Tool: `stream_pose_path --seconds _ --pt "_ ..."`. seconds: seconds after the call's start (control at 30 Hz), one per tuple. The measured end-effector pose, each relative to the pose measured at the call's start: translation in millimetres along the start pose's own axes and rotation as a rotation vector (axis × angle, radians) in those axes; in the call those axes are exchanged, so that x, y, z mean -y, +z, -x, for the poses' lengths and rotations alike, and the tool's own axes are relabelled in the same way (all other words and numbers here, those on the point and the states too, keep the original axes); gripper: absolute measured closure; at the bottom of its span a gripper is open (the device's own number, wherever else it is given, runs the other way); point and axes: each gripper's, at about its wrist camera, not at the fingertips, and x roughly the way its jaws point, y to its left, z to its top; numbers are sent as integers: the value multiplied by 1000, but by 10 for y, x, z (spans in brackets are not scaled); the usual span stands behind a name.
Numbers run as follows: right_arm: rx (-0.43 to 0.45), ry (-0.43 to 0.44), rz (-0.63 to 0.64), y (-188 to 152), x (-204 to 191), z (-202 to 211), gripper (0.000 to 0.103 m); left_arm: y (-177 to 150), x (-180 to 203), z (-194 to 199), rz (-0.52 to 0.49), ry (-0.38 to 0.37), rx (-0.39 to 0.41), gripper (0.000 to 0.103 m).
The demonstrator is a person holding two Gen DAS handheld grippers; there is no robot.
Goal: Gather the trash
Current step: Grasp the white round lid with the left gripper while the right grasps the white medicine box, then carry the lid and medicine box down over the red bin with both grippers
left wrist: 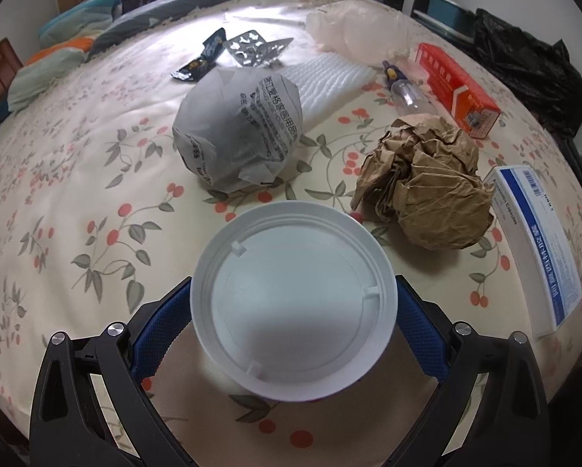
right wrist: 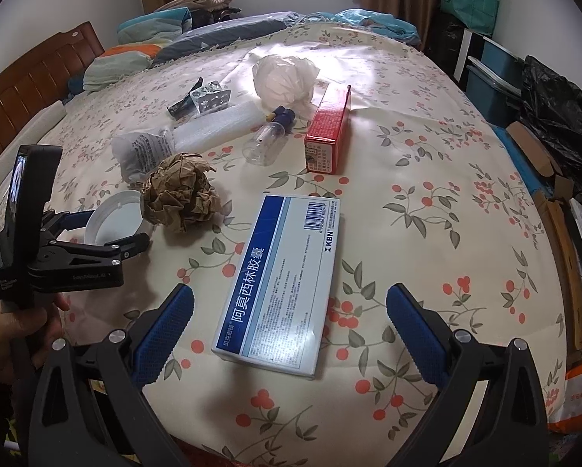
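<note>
Trash lies scattered over a bed (right wrist: 427, 148) covered with a floral sheet. Left gripper (left wrist: 294, 311) is clenched on a white round lid (left wrist: 295, 303), its blue pads pressing the rim on both sides, the hollow side facing the camera; the right wrist view shows the same lid (right wrist: 112, 220) held just above the sheet, with a hand (right wrist: 16, 330) on the gripper handle. Right gripper (right wrist: 290, 311) is released, its jaws spread wide and empty, hovering over the near end of a blue-and-white medicine box (right wrist: 279, 284) that lies flat on the sheet. Beside the lid sits a crumpled brown paper ball (right wrist: 182, 194), and just behind it a crumpled grey printed wrapper (left wrist: 238, 132). Farther back lie a white foam sheet (left wrist: 322, 78), a small clear bottle (right wrist: 265, 144), a red carton (right wrist: 330, 128), a bunched clear plastic bag (right wrist: 283, 78), foil blister packs (left wrist: 258, 48) and a dark snack wrapper (left wrist: 201, 58). A black bag (right wrist: 559, 116) stands off the bed's right side.
</note>
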Motion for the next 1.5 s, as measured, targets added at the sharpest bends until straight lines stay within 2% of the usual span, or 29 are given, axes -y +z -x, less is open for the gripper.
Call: stream_pose_path --seconds 0.2,0.4,0.5,0.57,0.7,1.1,1.33,1.5 --pt "-27 -13 3 35 -9 -238 5 36 -22 -42 10 -29 2 6" --pt "-46 -28 24 66 -77 -414 5 24 29 -18 -7 -19 14 15" --pt "-53 -20 31 61 -108 -486 7 -1 35 2 -2 -18 26 16" --pt "-84 -15 36 52 -113 -580 31 -7 20 11 4 -22 31 17" --pt "-68 3 34 49 -114 -595 32 -24 8 38 10 -31 44 18" --pt "-39 60 21 -11 -106 -277 32 -125 -21 256 28 -56 58 18" --pt "-21 100 33 -141 -241 96 32 -261 108 670 2 -85 82 18" --pt "-20 124 53 -354 -396 392 32 -505 225 1024 -21 -103 88 18"
